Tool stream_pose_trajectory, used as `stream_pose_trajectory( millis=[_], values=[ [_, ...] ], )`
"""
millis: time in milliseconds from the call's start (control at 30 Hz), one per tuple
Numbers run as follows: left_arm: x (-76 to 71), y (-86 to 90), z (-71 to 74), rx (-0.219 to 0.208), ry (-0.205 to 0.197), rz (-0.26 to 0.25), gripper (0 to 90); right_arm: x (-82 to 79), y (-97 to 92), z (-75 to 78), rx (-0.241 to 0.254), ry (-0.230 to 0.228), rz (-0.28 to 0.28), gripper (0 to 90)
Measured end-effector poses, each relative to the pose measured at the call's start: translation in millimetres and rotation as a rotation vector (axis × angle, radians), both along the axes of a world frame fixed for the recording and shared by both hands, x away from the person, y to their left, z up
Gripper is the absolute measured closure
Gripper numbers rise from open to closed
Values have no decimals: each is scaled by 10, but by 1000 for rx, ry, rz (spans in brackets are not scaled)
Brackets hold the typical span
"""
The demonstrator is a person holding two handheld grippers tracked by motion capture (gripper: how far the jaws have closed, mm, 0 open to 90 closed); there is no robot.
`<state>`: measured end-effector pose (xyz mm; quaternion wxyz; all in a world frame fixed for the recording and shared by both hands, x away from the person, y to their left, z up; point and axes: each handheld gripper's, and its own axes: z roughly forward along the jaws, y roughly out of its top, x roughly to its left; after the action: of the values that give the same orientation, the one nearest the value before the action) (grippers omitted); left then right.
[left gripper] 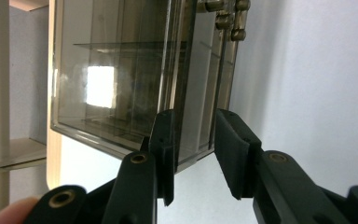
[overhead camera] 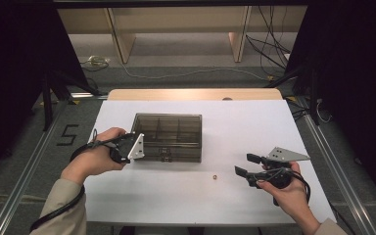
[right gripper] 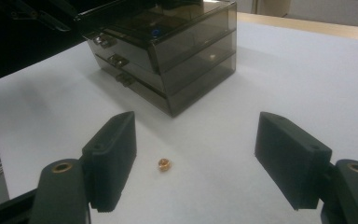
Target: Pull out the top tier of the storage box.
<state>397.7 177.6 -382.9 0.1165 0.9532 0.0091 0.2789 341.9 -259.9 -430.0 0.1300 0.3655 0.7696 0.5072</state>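
**Left jaws brace the drawer box; right jaws line up on a small brass piece**

White table (overhead camera: 142,196), wooden edge at the far side. Smoky plastic drawer box (overhead camera: 169,134) sits left of centre, three drawers stacked, small pull handles on the near face.

Left gripper (left gripper: 193,156) grasps the box's near-left corner: one pad inside the wall, one against the outer face, clenched on the plastic. In the right gripper view the top drawer looks pulled out a little, something blue inside.

Right gripper (right gripper: 196,158) hovers low at the near right, jaws spread wide, nothing between the pads. The small brass piece (right gripper: 163,164) lies on the bare table in front of the box, between the jaws but nearer the left one.

To pick it up well: centre the piece between the pads, drop until the tips nearly graze the table, close slowly so it doesn't skitter. Keep the box braced.

Writing: a "5" (overhead camera: 67,134) on the floor, left of the table. No brands readable.
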Motion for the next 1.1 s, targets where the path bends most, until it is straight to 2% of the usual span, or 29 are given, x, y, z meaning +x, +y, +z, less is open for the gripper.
stream_pose_trajectory(
  millis=[67, 200, 433, 1100],
  values=[
    [0, -6, -7, -5, -4, 0, 683, 1, -1, -1, 1, -2, 0, 302],
    [8, -21, -17, 18, -2, -12, 686, 4, -1, -3, 3, 0, -1, 302],
    [18, -29, -47, 26, 1, -15, 686, 5, -4, -3, 6, -1, -2, 303],
    [56, -78, -50, 87, 14, -39, 693, 11, -9, -9, 8, 3, -1, 303]
  ],
)
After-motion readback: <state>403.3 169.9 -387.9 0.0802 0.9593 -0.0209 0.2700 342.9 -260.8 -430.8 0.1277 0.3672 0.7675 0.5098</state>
